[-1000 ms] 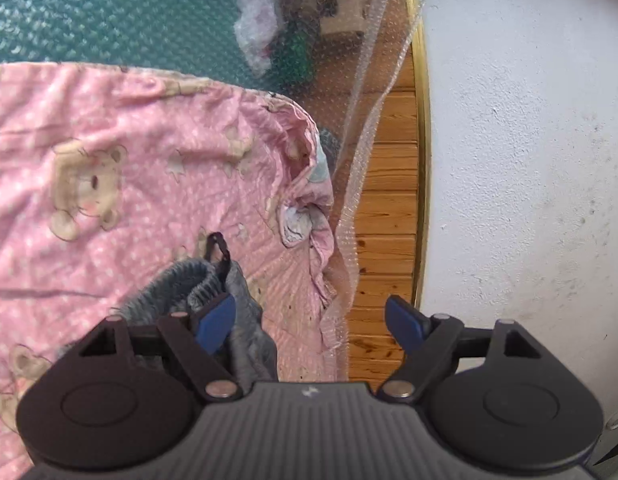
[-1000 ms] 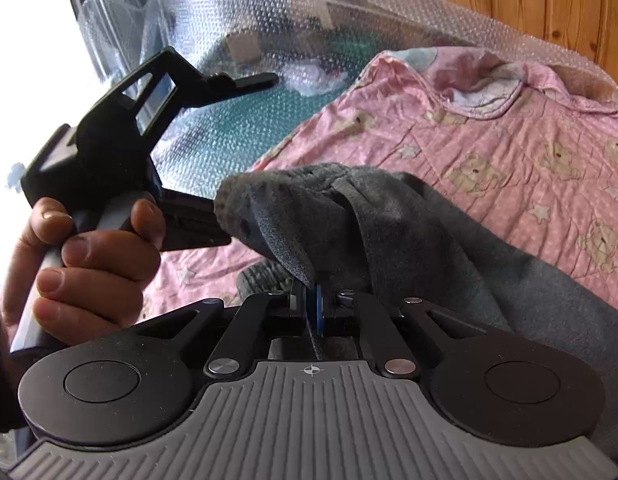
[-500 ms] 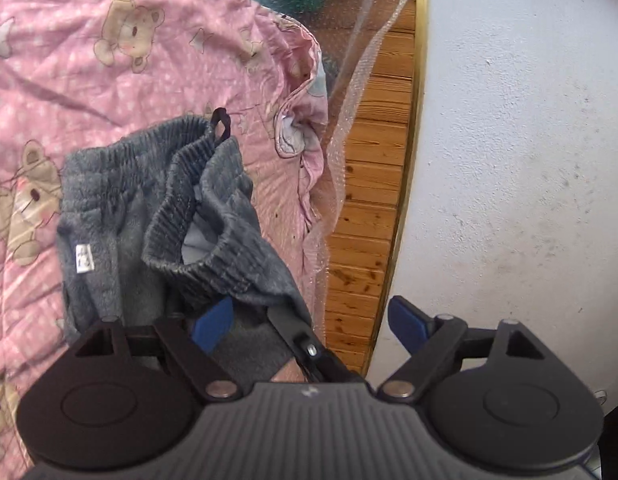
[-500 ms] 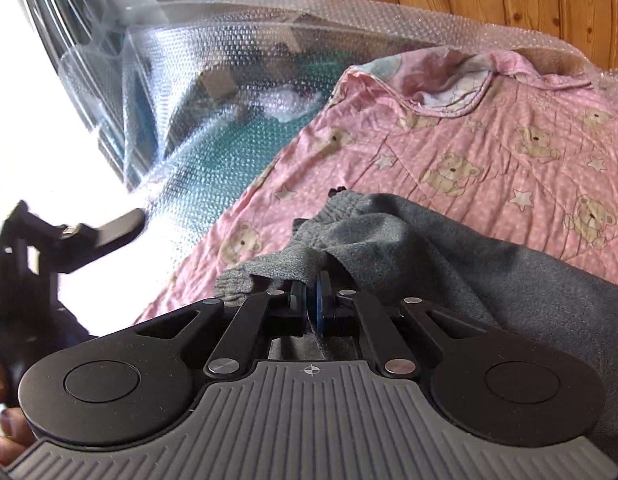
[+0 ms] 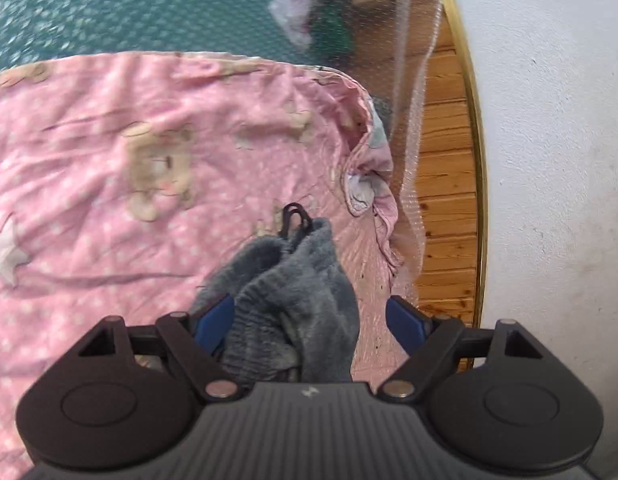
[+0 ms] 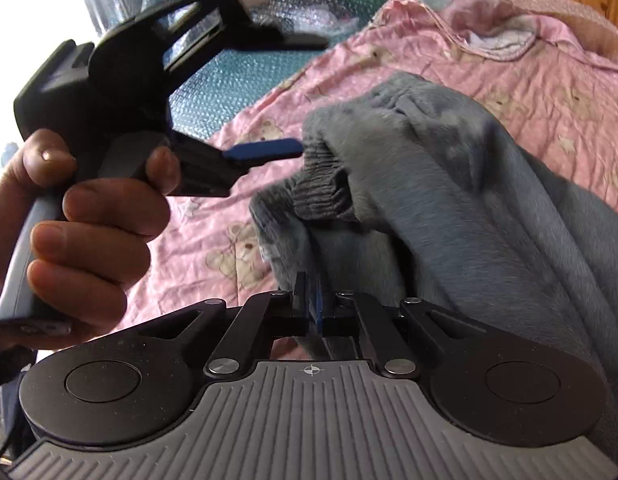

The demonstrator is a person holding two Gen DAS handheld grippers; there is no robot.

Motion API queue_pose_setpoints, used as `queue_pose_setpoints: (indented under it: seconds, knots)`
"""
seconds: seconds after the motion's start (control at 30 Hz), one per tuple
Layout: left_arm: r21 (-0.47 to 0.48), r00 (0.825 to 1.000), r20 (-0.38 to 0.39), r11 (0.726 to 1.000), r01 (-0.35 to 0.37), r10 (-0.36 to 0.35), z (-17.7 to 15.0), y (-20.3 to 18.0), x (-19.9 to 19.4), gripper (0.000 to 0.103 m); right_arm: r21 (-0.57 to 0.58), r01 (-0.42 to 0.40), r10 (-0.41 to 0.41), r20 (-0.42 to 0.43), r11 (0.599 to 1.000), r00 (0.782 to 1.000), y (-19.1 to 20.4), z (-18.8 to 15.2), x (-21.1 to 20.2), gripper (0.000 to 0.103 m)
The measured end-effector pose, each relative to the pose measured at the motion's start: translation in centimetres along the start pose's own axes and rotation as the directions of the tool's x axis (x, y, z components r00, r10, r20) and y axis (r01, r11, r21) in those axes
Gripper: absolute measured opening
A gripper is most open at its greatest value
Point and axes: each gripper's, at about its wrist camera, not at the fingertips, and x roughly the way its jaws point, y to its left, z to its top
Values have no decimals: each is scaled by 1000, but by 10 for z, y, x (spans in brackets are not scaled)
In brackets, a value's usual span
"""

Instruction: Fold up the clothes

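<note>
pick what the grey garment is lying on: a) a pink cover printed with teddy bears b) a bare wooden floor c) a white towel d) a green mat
a: in the left wrist view the grey garment lies bunched on the pink cover printed with teddy bears, and the right wrist view shows the same pink print under and behind it.

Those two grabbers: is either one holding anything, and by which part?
The right gripper, jaws opening, pinches the grey trousers by an edge fold. The left gripper is open around the waistband, not gripping.
</note>
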Motion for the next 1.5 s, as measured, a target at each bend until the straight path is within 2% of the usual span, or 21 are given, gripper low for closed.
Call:
queue_pose_setpoints:
  seconds: [0.13,0.2,0.27,0.33,0.43,0.47,0.5,0.53,0.6,0.63,0.7,0.77,0.93,1.03,1.1,1.13,1.17,1.23,1.33,1.4,1.5]
  knots:
    - [18,998,-42,999,50,-49,-15,-18,-5,85,191,-35,15,106,981,994,-44,-37,-52,44]
    - [32,994,-88,997,67,-64,-28,-33,4,88,311,-26,-15,130,950,991,-71,-59,-81,45]
    - [47,988,-140,996,70,-62,-43,-48,18,88,473,-58,-23,165,879,986,-104,-88,-111,45]
    - [91,985,-169,996,-14,29,-54,-52,38,88,657,-115,-42,218,745,975,-142,-130,-137,46]
    - [140,976,-163,982,-125,147,-62,-52,63,75,858,-193,-138,289,476,947,-190,-207,-176,47]
    - [146,977,-155,982,-122,144,-62,-52,67,58,896,-209,-195,303,392,933,-203,-233,-189,48]
    - [151,980,-147,982,-116,138,-61,-53,69,27,924,-227,-254,310,308,916,-215,-260,-202,48]
    - [173,983,-145,981,-87,112,-62,-59,66,9,937,-236,-312,312,258,897,-225,-281,-214,48]
    - [239,992,-123,971,-11,42,-67,-74,47,4,952,-260,-424,305,161,853,-245,-324,-239,48]
    - [251,992,-119,968,-11,42,-71,-74,36,4,954,-270,-468,301,134,831,-255,-342,-250,48]
    - [268,992,-114,963,-18,51,-79,-70,15,4,953,-288,-531,292,94,795,-271,-373,-271,48]
    - [224,985,-114,969,-100,128,-83,-45,11,4,954,-292,-570,278,69,773,-285,-396,-285,48]
    - [180,976,-114,970,-163,185,-89,-28,8,7,953,-301,-604,245,8,758,-314,-434,-298,50]
    - [204,980,-87,966,-157,177,-92,-39,12,29,955,-296,-609,242,13,755,-323,-441,-304,53]
    - [218,979,-53,959,-182,197,-91,-44,16,57,949,-314,-603,257,11,755,-328,-443,-302,53]
    - [224,977,-44,956,-192,207,-89,-46,20,57,948,-319,-602,261,11,755,-329,-443,-302,53]
    - [229,976,-35,952,-202,216,-87,-48,25,54,949,-316,-600,261,15,756,-331,-440,-302,53]
    - [292,985,-38,945,-149,168,-88,-62,26,6,950,-310,-598,262,24,757,-334,-438,-303,53]
    - [365,996,-33,929,-64,82,-94,-70,1,2,950,-310,-611,263,29,747,-335,-441,-310,53]
    - [320,982,-46,934,-157,181,-93,-43,-9,2,946,-323,-632,264,23,728,-337,-449,-316,54]
    - [271,968,-45,935,-227,248,-92,-17,-8,3,939,-343,-661,258,0,705,-344,-464,-323,54]
